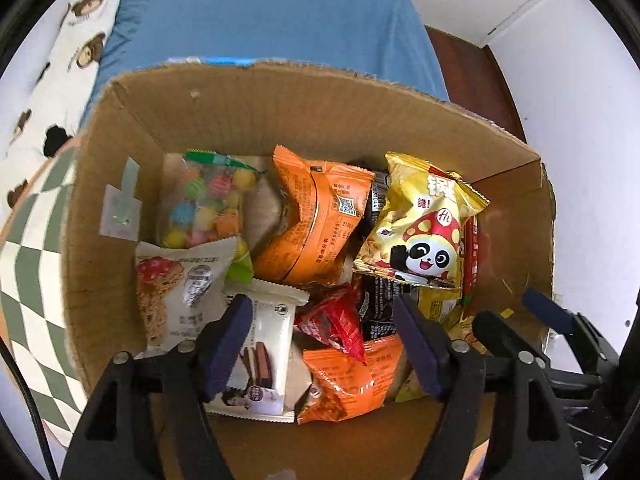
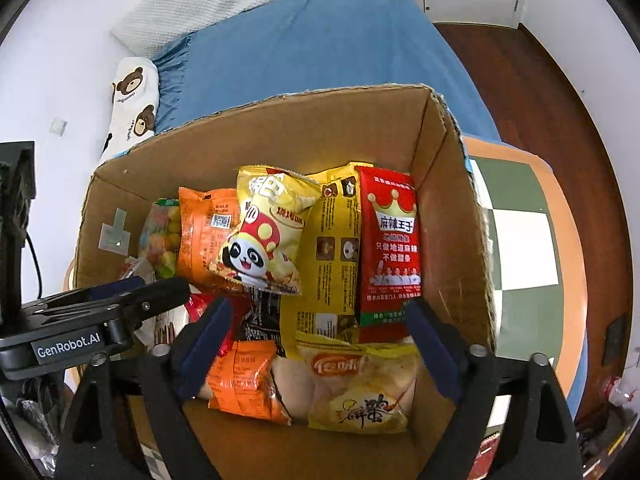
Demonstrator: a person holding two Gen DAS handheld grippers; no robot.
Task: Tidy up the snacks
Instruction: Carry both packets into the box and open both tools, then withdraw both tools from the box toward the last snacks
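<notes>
Though packed with snacks, cardboard box [image 1: 132,128] at frame centre looks jumbled: panda chip bag [image 1: 420,224] atop, orange packet [image 1: 316,216] leaning. Sorting judged mostly undone. Left gripper [image 1: 324,344] and right gripper [image 2: 320,340] jaws spread, holding nothing.

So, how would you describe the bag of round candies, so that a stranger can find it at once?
Look into the open cardboard box full of snack packets. At its far left corner, beside the tall orange packet, stands the candy bag. It is the only clear bag, and small balls of many colours show through it.
</notes>
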